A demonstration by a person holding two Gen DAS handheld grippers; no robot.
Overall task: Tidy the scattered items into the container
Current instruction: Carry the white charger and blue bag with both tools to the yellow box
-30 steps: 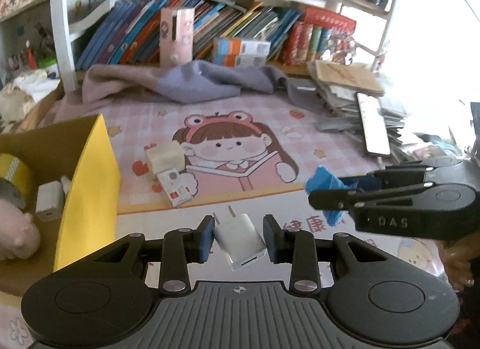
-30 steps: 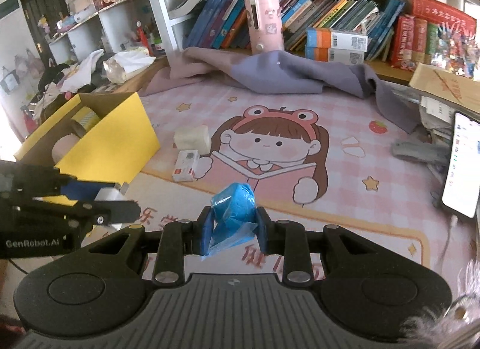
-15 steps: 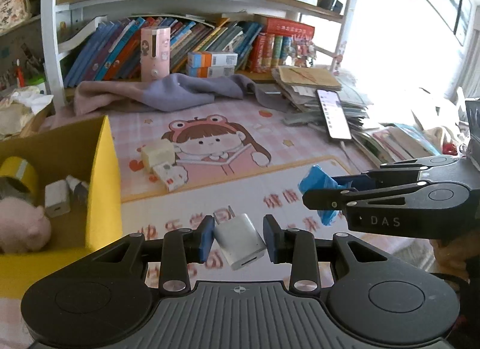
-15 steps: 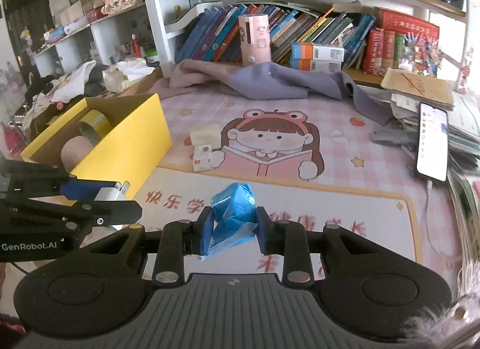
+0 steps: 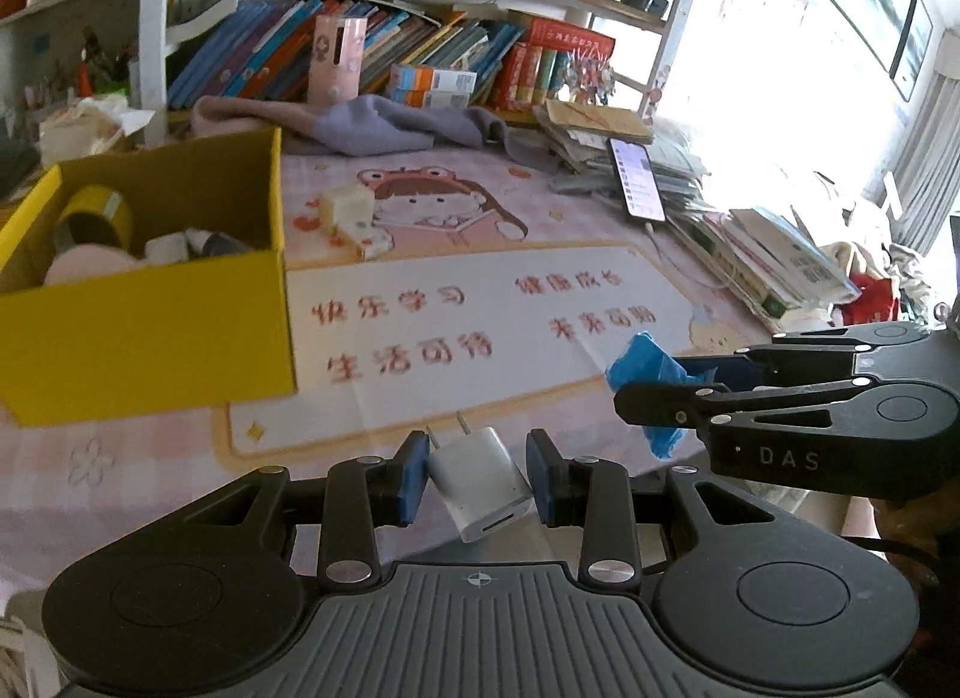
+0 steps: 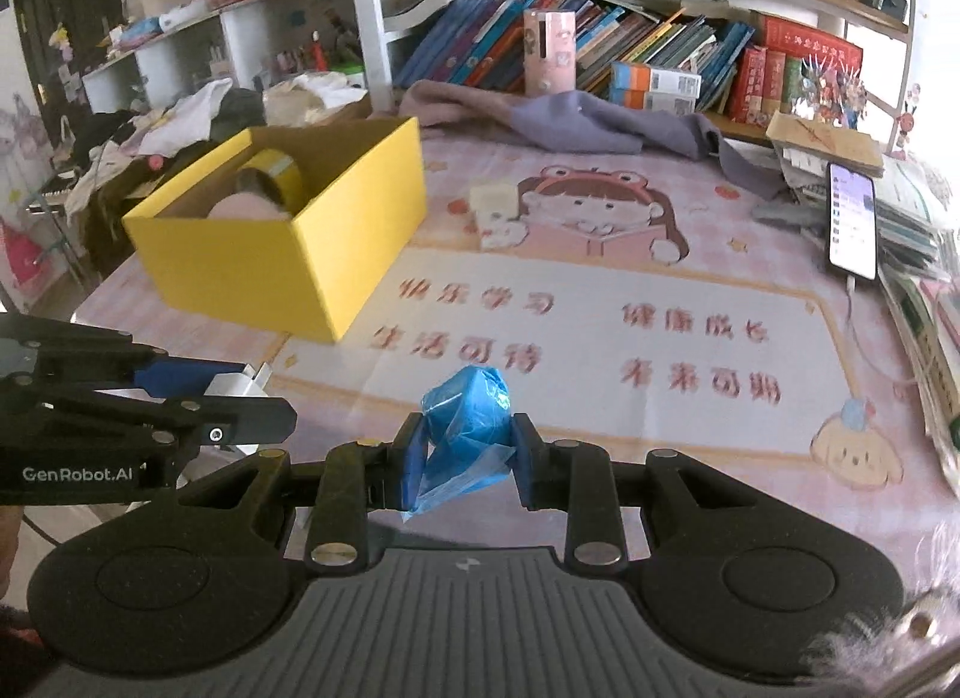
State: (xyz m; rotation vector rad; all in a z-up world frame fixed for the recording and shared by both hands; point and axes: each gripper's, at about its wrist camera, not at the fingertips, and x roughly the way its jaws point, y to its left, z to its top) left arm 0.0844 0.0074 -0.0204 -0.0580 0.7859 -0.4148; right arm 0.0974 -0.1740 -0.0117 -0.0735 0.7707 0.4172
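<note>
My left gripper (image 5: 478, 473) is shut on a white plug charger (image 5: 480, 479), held tilted above the mat's near edge. My right gripper (image 6: 467, 452) is shut on a crumpled blue plastic bag (image 6: 468, 413). Each gripper shows in the other's view: the right gripper (image 5: 645, 392) with the blue bag (image 5: 642, 365), the left gripper (image 6: 258, 398) with the white charger (image 6: 240, 383). The yellow box (image 5: 150, 332) stands ahead on the left; the same box (image 6: 336, 218) holds a yellow tape roll (image 6: 279, 173) and a pink plush. A cream block (image 6: 493, 200) and a small white packet (image 6: 495, 239) lie on the mat beyond.
A cartoon desk mat (image 6: 600, 338) covers the table. A phone (image 6: 852, 221) lies on stacked books at the right. A grey-purple cloth (image 6: 570, 122) is bunched at the back under a bookshelf (image 6: 600, 56). Clothes pile up behind the box.
Both grippers have pulled back from the mat's far end toward the near edge, each keeping its grip. The yellow box now lies farther ahead and shows its near side.
</note>
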